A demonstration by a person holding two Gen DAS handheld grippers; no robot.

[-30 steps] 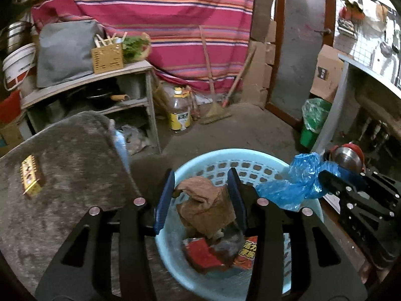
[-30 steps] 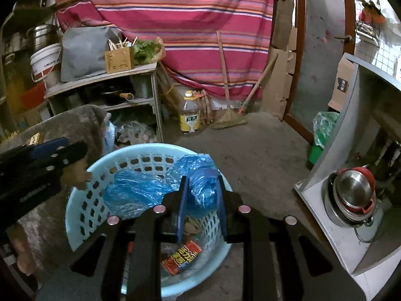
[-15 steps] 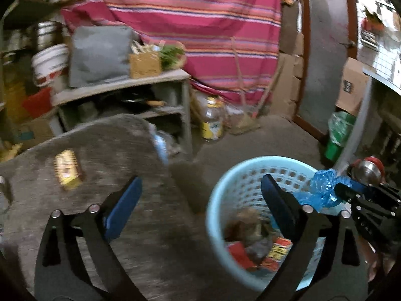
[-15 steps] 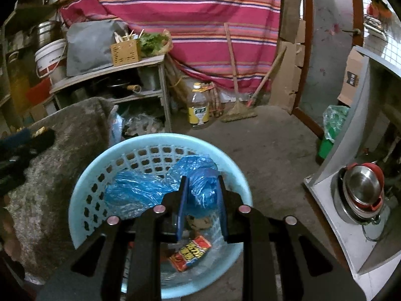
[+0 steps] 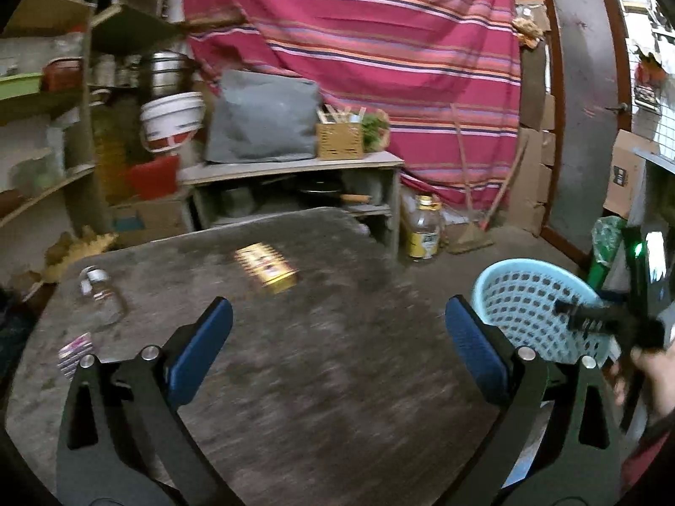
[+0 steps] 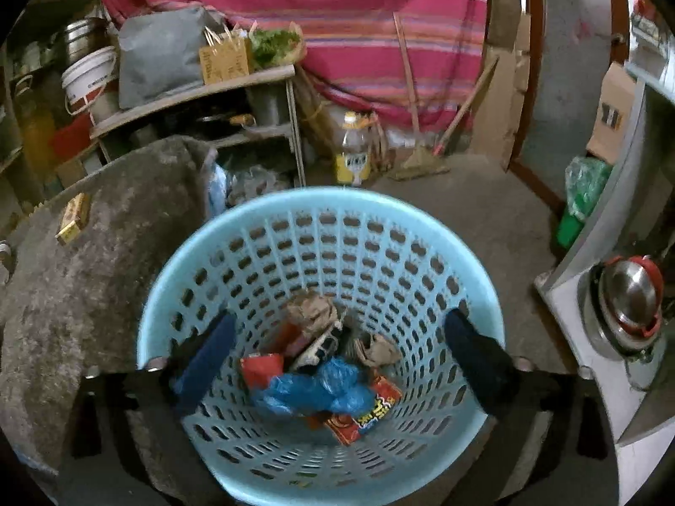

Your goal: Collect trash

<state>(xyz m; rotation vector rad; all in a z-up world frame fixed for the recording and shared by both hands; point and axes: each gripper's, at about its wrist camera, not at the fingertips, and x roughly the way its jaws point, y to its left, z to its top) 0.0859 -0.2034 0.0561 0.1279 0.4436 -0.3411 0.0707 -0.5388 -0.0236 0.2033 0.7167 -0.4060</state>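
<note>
My right gripper [image 6: 341, 322] hangs over the light blue basket [image 6: 320, 206], its jaws opening wide with nothing between them. Below it, a blue plastic bag [image 6: 312, 392] lies in the basket on crumpled brown paper [image 6: 312, 310] and red snack wrappers [image 6: 371, 415]. My left gripper [image 5: 337, 316] is over the grey table [image 5: 337, 400], its jaws also opening and empty. Ahead of it on the table lie a yellow box [image 5: 265, 267], a small glass jar [image 5: 101, 295] and a pink wrapper [image 5: 76, 352]. The basket [image 5: 527, 308] stands off the table's right edge.
A shelf unit [image 5: 295, 168] with a grey bag and a white bucket [image 5: 168, 120] stands behind the table. A yellow-labelled bottle [image 5: 424, 227] and a broom sit on the floor by the striped curtain. A white cabinet with steel pots [image 6: 628, 295] is right of the basket.
My left gripper let the brown paper fall into the basket, opened, and swung left over the table. My right gripper opened and the blue bag dropped into the basket.
</note>
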